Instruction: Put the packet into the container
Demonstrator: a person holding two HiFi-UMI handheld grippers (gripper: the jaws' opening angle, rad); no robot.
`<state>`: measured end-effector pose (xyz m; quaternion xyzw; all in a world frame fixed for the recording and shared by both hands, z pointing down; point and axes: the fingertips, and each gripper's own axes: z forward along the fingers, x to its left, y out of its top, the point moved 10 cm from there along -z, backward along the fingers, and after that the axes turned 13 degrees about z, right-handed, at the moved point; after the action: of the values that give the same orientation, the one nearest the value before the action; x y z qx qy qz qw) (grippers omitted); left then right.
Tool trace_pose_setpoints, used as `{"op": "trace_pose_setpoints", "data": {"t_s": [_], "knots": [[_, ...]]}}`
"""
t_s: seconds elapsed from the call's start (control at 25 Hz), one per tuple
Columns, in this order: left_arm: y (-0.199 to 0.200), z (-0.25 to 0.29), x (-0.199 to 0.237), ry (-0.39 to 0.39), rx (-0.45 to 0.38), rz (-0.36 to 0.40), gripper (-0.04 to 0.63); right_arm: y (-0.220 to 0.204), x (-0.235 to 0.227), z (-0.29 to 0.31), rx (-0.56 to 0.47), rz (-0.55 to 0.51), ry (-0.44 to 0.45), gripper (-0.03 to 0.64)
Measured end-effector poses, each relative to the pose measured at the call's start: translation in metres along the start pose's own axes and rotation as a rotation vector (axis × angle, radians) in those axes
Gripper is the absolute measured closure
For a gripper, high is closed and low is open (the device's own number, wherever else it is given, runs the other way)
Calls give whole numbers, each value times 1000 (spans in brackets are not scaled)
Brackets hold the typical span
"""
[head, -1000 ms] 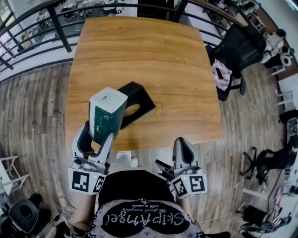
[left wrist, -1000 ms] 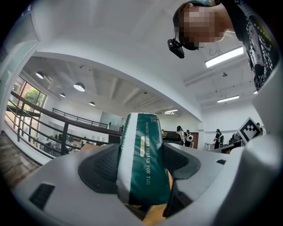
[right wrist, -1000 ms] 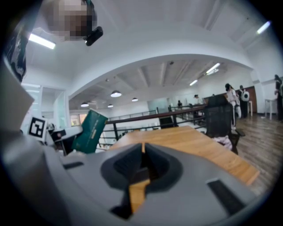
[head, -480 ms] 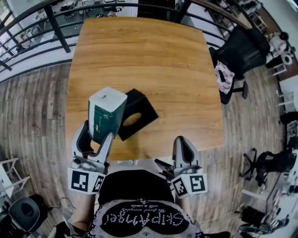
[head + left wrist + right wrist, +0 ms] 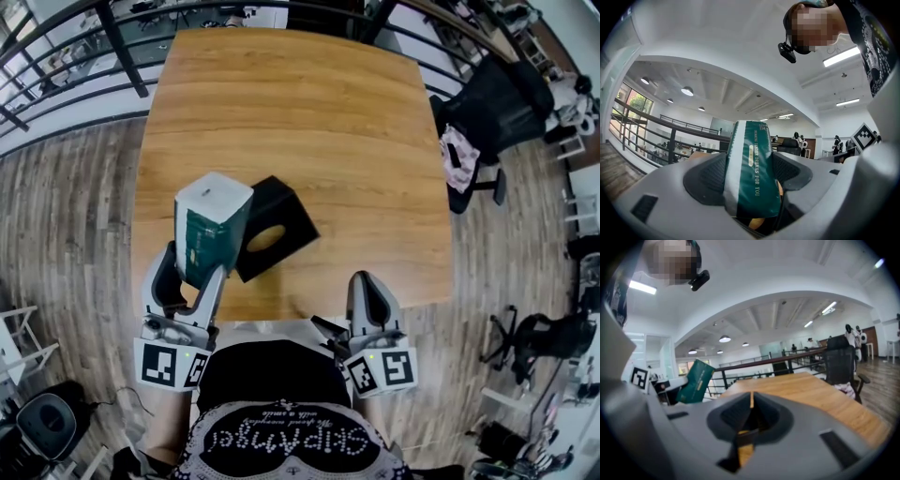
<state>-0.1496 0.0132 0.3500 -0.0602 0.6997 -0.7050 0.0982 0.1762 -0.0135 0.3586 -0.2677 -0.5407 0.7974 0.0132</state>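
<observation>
Left hand-held gripper (image 5: 192,274) pinches packet (image 5: 212,225), seemingly beside container (image 5: 282,210); right hand-held gripper (image 5: 371,291) pressed together.

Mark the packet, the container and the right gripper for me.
packet (image 5: 208,234): head view, green side face.
container (image 5: 286,211): head view, black top near its hole.
right gripper (image 5: 368,281): head view, tips of its jaws.

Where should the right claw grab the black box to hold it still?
Probably its right-hand wall, from above. The black box lies flat, turned cornerwise, with an oval hole on top, so one claw tip could go in the hole and one outside. The right claw is shut, so it must open first.
</observation>
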Motion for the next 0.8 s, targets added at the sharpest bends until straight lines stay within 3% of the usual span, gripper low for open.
{"op": "trace_pose_setpoints", "data": {"t_s": [0.8], "knots": [[15, -15, -20, 112, -7, 20, 259, 27, -17, 12, 4, -41, 117, 577]]}}
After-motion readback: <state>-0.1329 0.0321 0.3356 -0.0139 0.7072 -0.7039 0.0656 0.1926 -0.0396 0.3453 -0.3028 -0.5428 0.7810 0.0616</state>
